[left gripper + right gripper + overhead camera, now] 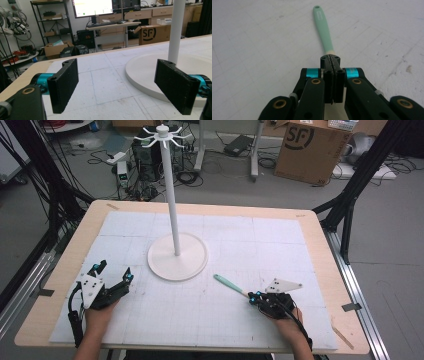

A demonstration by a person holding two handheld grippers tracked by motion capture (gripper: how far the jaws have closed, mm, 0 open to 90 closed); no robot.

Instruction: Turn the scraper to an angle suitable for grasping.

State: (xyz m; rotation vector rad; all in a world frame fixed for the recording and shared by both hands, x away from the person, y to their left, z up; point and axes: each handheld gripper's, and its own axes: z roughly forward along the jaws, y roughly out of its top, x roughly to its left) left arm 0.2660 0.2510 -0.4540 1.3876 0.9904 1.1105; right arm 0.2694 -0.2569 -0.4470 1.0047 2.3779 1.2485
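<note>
your right tongs (254, 297) are pinched tight on one end of the mint-green utensil (229, 284) — in the right gripper view the jaws meet with only a thin seam between them, and the green handle (322, 27) runs straight out ahead, lying on the white gridded mat (210, 315). what the clamped end looks like you cannot tell; the jaws cover it. the utensil sits low on the surface (320, 250), just beside the round base of the white stand (177, 255) and to its right, not touching it. your left tongs (114, 273) rest at the mat's near-left corner, spread wide with nothing between them — in the left gripper view the stand's base (150, 72) lies just beyond the right-hand jaw.
</note>
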